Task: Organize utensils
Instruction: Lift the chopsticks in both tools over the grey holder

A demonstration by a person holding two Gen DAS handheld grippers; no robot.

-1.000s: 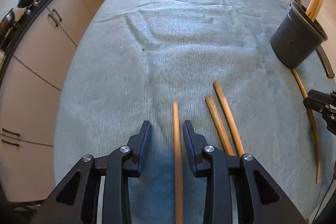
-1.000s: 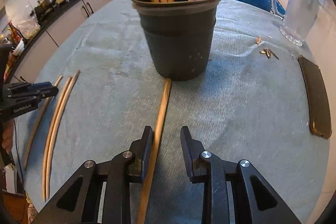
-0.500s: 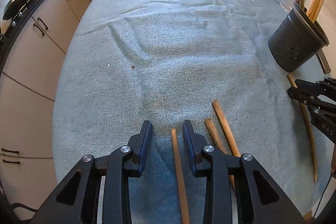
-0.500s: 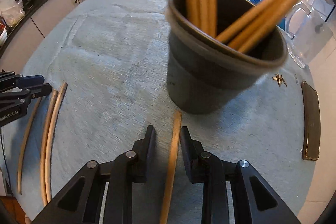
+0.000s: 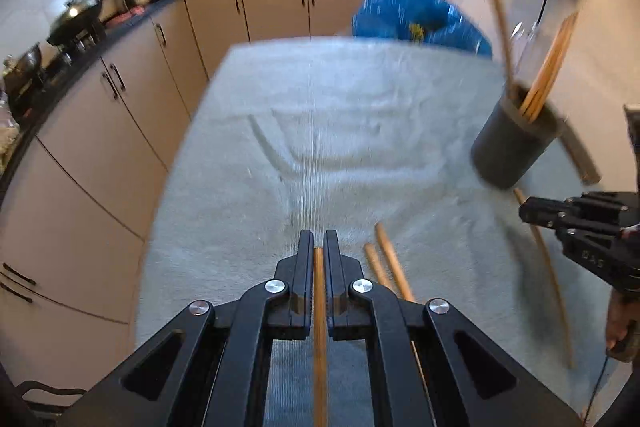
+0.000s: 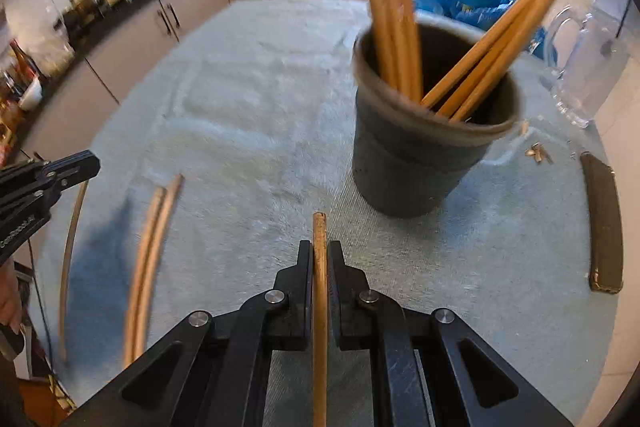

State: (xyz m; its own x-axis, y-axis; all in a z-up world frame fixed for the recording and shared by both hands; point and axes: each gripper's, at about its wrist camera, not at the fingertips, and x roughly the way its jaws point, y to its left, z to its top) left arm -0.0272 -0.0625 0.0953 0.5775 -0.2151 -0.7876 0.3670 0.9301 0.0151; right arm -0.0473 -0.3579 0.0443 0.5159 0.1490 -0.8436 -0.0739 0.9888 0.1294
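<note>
Left wrist: left gripper (image 5: pixel 319 247) pinching wooden stick (image 5: pixel 319 307), near tabletop's near edge; two sticks (image 5: pixel 386 263) beside; dark pot (image 5: pixel 514 147) toward right edge.

Right wrist: right gripper (image 6: pixel 320 255) clamped on another stick (image 6: pixel 320 267), just before pot. Lift clear, tip upright, drop inside rim.

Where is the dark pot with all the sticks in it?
In the right wrist view the dark pot stands on the grey cloth, ahead and right of the right gripper, with a glass jug just beyond it.
</note>
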